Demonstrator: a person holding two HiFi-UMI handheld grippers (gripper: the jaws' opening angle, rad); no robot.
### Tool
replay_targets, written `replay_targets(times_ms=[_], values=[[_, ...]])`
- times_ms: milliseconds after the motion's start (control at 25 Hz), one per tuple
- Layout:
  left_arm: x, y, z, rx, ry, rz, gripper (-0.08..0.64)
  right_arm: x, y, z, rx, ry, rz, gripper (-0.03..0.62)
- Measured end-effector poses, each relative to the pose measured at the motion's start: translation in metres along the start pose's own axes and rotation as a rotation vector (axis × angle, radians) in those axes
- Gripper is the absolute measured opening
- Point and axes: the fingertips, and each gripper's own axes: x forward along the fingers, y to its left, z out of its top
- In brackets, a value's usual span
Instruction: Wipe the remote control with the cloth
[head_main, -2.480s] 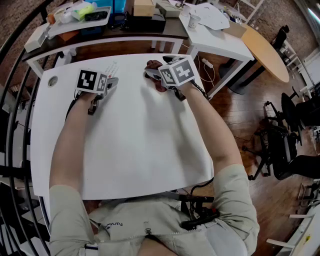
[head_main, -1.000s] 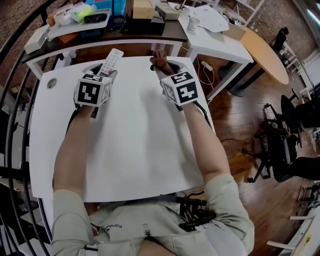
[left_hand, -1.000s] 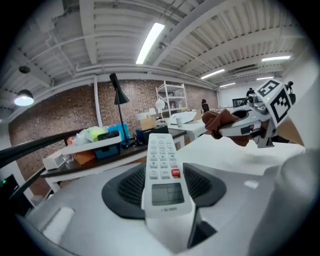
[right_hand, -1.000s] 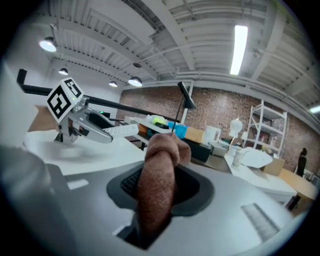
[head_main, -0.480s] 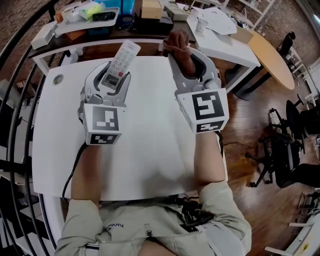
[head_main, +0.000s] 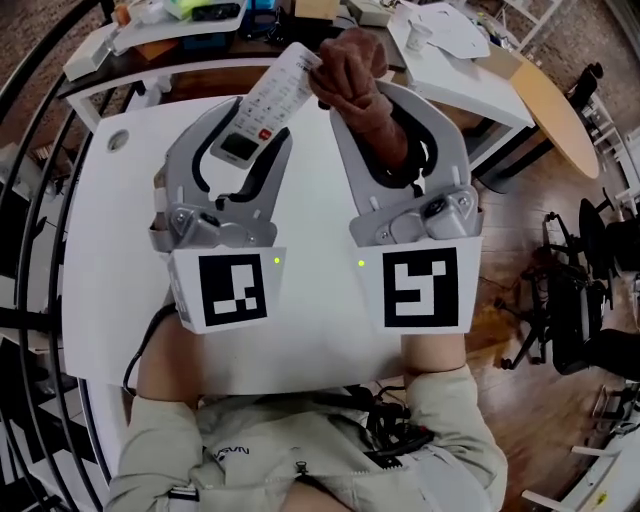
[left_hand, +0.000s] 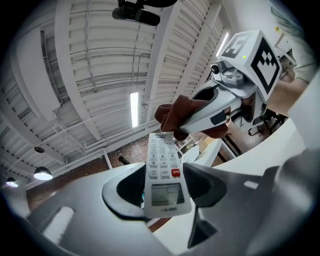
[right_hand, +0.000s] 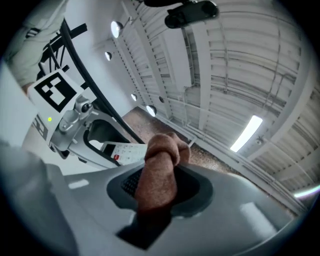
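Observation:
A white remote control (head_main: 265, 105) with a small screen and a red button is clamped between the jaws of my left gripper (head_main: 245, 140), its far end sticking out past them. My right gripper (head_main: 385, 110) is shut on a bunched brown cloth (head_main: 360, 75). Both grippers are held high above the white table (head_main: 110, 250), side by side. The cloth's tip meets the remote's far end. In the left gripper view the remote (left_hand: 164, 175) points at the cloth (left_hand: 175, 117). In the right gripper view the cloth (right_hand: 157, 180) fills the jaws, and the remote (right_hand: 122, 150) shows beyond it.
A cluttered dark bench (head_main: 150, 40) runs along the table's far edge. A second white table (head_main: 470, 60) and a round wooden table (head_main: 545, 100) stand at the upper right. Office chairs (head_main: 570, 290) are on the wooden floor to the right.
Both grippers have risen from the table toward the head camera, carrying the remote and the cloth. The cloth has come against the remote's far end.

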Motion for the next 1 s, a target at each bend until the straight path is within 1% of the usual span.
replay_targets(times_ms=[120, 280, 360, 520, 560, 600, 640, 680, 720, 880, 960, 1000], values=[[0.0, 0.0, 0.003, 0.014, -0.008, 0.002, 0.242, 0.002, 0.018, 0.002, -0.025, 0.024, 0.063, 0.112], [-0.002, 0.001, 0.005, 0.037, -0.017, 0.012, 0.242, 0.001, 0.045, 0.009, -0.049, 0.031, 0.183, 0.11], [-0.003, 0.001, 0.005, 0.052, -0.02, 0.017, 0.242, -0.001, 0.058, 0.012, -0.055, 0.026, 0.255, 0.11], [-0.003, 0.0, 0.003, 0.086, -0.024, 0.013, 0.242, -0.012, 0.086, 0.02, -0.021, 0.005, 0.444, 0.11], [-0.003, 0.0, 0.003, 0.089, -0.025, 0.011, 0.242, -0.015, 0.09, 0.021, -0.019, 0.001, 0.473, 0.11], [-0.002, -0.001, 0.003, 0.091, -0.025, 0.01, 0.242, -0.016, 0.091, 0.022, -0.02, -0.003, 0.484, 0.11], [-0.002, -0.001, 0.003, 0.092, -0.026, 0.009, 0.242, -0.017, 0.089, 0.023, -0.021, -0.01, 0.475, 0.11], [-0.002, -0.002, 0.004, 0.093, -0.028, 0.009, 0.242, -0.017, 0.082, 0.024, -0.019, -0.018, 0.445, 0.11], [-0.003, -0.003, 0.006, 0.096, -0.03, 0.01, 0.242, -0.017, 0.072, 0.026, -0.014, -0.028, 0.391, 0.11], [-0.006, -0.009, 0.011, 0.121, -0.037, 0.007, 0.242, -0.017, 0.014, 0.028, 0.002, -0.059, 0.079, 0.112], [-0.006, -0.015, 0.012, 0.129, -0.041, 0.003, 0.242, -0.017, -0.007, 0.023, 0.008, -0.056, -0.027, 0.112], [-0.006, -0.019, 0.012, 0.131, -0.043, 0.003, 0.242, -0.017, -0.013, 0.019, 0.008, -0.044, -0.056, 0.112]])
